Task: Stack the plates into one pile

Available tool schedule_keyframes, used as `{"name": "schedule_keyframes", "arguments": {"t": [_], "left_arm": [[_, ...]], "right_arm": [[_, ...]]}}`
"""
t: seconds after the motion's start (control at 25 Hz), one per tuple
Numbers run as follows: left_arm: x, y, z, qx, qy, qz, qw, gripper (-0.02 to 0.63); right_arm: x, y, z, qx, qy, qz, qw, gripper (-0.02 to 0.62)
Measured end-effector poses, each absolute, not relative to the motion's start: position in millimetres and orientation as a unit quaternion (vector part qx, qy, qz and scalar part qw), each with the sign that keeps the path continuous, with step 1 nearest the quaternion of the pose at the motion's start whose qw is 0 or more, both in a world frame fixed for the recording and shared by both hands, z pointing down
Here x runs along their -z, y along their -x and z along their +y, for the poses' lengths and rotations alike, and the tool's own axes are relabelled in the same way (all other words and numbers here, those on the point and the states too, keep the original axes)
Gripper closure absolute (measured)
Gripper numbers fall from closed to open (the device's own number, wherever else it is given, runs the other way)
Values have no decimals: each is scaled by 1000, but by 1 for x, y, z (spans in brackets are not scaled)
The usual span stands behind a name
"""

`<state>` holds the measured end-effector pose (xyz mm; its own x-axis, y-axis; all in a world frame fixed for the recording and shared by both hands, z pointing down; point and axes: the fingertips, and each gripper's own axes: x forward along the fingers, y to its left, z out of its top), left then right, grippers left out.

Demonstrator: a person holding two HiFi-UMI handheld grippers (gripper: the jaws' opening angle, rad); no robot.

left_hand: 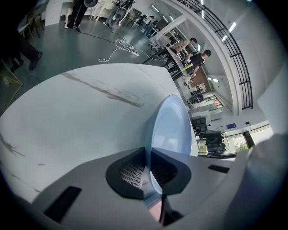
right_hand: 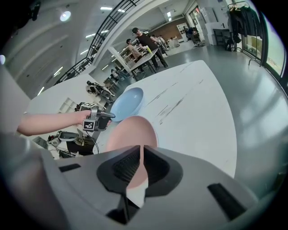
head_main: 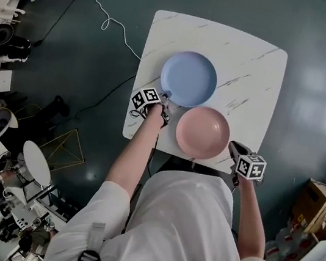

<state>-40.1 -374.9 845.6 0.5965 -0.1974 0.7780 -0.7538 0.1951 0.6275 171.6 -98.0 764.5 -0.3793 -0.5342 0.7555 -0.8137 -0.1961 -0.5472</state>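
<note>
White shirt [head_main: 178, 222], soft cloth, fills the bottom of the head view; a bare forearm reaches out from each side.

Table [head_main: 248, 66]: squarish top with rounded corners, smooth white with thin grey marble veins. It stands on a dark glossy floor [head_main: 318, 91].

Blue plate [head_main: 189, 78]: round, shallow, pale matte finish, low raised rim. It sits toward the middle of the table.

Pink plate [head_main: 203, 132]: same shape and finish, nearer the person, just beside the blue one. Cannot tell whether the rims touch.

Left gripper [head_main: 165, 100]: grey body with ribbed dark pads, a marker cube on its back. Its jaws are clamped on the blue plate's near-left rim, and the thin edge runs straight between the pads in the left gripper view.

Right gripper [head_main: 232, 146]: same build. Its jaws are pinched on the pink plate's right rim, and the right gripper view shows the pink edge caught between the pads.
</note>
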Motion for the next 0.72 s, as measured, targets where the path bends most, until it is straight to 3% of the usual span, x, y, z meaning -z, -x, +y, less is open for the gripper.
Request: {"name": "schedule_keyframes", "arguments": {"t": [0.72], "left_arm": [[-789, 91, -296, -198, -639, -344, 659, 569]], "right_arm": [[-738, -111, -57, -510, -553, -642, 145, 554]]}}
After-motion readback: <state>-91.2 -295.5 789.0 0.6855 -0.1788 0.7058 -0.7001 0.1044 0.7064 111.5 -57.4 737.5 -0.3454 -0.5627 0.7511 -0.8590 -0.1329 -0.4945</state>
